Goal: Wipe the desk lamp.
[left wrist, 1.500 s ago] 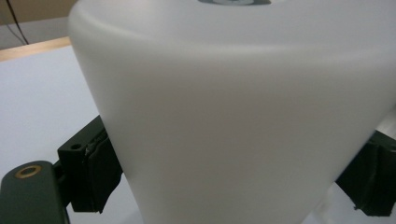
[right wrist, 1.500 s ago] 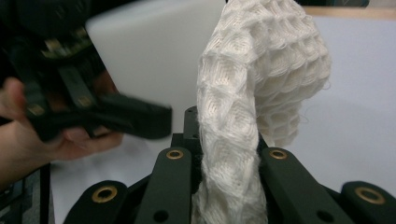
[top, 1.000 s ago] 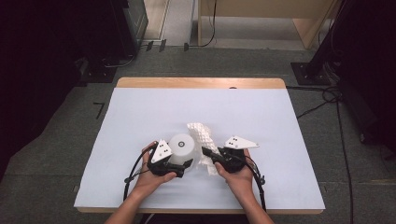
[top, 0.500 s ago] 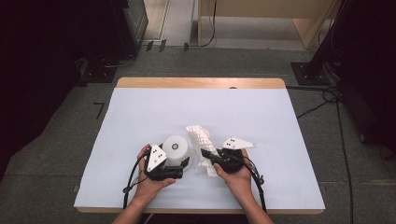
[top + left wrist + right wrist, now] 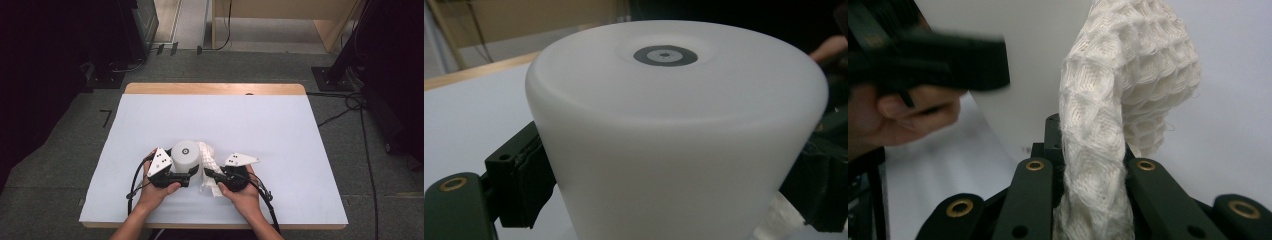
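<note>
Grey carpet floor, white-topped counter [image 5: 280, 130]. At its 6 o'clock: left claw [image 5: 189, 176] clamped on upright white plastic cone-shaped cup [image 5: 186, 157]; right claw [image 5: 209, 173] clamped on white waffle-knit cloth [image 5: 207, 161], at cup's 3 o'clock. Step: wiping cup, seemingly. Next: press cloth against wall, keep cup steady.

A white tabletop [image 5: 260, 125] is standing on grey carpet floor [image 5: 65, 165]; beyond the fingers, wooden furniture [image 5: 280, 20] and black cables [image 5: 345, 112] are lying.

A white cup [image 5: 674, 140] stands upside down, its grey-ringed base on top, with the left gripper [image 5: 674, 200] jaws pressing against both its sides
</note>
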### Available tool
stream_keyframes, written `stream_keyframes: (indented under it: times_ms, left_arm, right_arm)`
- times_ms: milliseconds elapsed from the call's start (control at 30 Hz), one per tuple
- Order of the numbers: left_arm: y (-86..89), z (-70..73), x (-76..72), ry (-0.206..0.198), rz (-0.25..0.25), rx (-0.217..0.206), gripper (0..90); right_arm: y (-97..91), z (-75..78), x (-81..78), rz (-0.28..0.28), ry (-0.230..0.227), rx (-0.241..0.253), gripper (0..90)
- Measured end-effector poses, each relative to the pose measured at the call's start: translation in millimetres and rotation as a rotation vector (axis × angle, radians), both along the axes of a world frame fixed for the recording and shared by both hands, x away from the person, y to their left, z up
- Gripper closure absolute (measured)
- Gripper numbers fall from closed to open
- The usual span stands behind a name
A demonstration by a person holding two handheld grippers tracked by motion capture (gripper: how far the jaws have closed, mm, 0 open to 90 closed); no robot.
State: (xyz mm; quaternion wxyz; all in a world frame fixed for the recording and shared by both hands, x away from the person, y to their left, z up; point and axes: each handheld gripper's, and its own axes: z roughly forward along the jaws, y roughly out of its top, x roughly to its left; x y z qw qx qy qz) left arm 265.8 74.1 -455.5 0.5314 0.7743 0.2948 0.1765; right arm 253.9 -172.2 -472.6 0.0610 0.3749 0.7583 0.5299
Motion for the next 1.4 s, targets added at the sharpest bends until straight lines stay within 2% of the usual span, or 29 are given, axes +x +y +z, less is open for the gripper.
stream_keyframes:
  times_ms: [200,267,367,400,467,567,633,767,833,1067,1133,1233,1333,1400]
  left_arm:
    - [-10.4,-8.8,0.0,0.007,-0.067,0.033,8.5]
    - [-13.2,-11.7,0.8,0.002,-0.077,0.042,8.5]
    - [-12.6,-12.5,2.8,0.003,-0.077,0.039,8.5]
    - [-11.3,-12.3,3.7,0.003,-0.065,0.035,8.5]
    - [-8.2,-11.0,5.5,0.004,-0.060,0.014,8.5]
    - [-3.6,-7.0,7.1,-0.005,-0.052,-0.020,8.6]
    - [-3.5,-6.4,7.2,-0.016,-0.040,-0.021,8.5]
    - [-7.9,-10.8,8.4,-0.022,-0.012,0.018,8.5]
    - [-9.5,-12.7,8.8,-0.017,-0.003,0.032,8.4]
    - [-8.3,-16.2,5.2,-0.025,0.004,0.048,7.7]
    - [-9.6,-16.5,2.6,-0.030,0.022,0.055,6.0]
    - [-7.1,-17.4,-3.1,-0.031,0.051,0.034,5.8]
    - [-6.0,-18.1,-9.2,-0.048,0.077,0.030,5.8]
    - [-7.3,-16.7,-10.4,-0.048,0.091,0.009,5.9]
  right_arm:
    - [-13.3,27.7,-5.0,-0.027,-0.076,0.065,79.4]
    - [-16.4,29.9,-4.7,-0.032,-0.082,0.070,79.4]
    - [-15.7,19.9,-2.5,-0.036,-0.056,0.049,79.4]
    - [-14.4,15.3,-1.6,-0.035,-0.045,0.038,79.4]
    - [-9.3,0.1,0.8,-0.028,0.003,0.001,79.4]
    - [-2.9,-11.7,2.9,-0.012,0.040,-0.034,79.4]
    - [-1.9,-8.4,2.8,-0.016,0.027,-0.028,79.4]
    - [-11.1,8.6,0.9,-0.041,-0.030,0.023,79.4]
    - [-16.5,13.9,0.2,-0.053,-0.054,0.033,79.4]
    - [-27.2,8.2,4.0,-0.087,-0.039,0.022,79.3]
    - [-27.1,6.8,4.7,-0.090,-0.032,0.021,79.3]
    - [-28.4,8.3,6.1,-0.093,-0.039,0.022,79.2]
    - [-30.5,9.7,7.7,-0.100,-0.040,0.024,79.1]
    - [-31.7,9.2,9.3,-0.104,-0.036,0.028,79.1]
